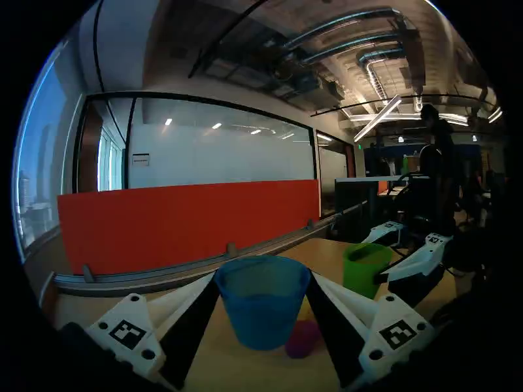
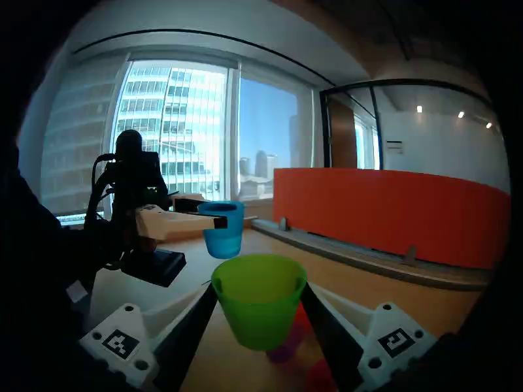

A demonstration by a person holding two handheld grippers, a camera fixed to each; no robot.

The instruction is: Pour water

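Note:
My left gripper point(image 1: 261, 282) is shut on a translucent blue cup point(image 1: 263, 307), held upright above the wooden table point(image 1: 327, 251). The cup's lower half looks darker, like water. To its right stands a green cup point(image 1: 365, 266) between the right gripper's fingers point(image 1: 418, 261). In the right gripper view, my right gripper point(image 2: 259, 291) is shut on that green cup point(image 2: 259, 310), also upright. Beyond it to the left is the blue cup point(image 2: 222, 230), gripped by the left gripper's fingers point(image 2: 173, 223).
A pink object point(image 1: 303, 338) lies on the table under the cups, and pink point(image 2: 287, 346) and red point(image 2: 320, 375) ones show below the green cup. An orange partition point(image 1: 189, 222) with a metal rail point(image 2: 366, 258) borders the far edge. A person point(image 1: 439, 157) stands far right.

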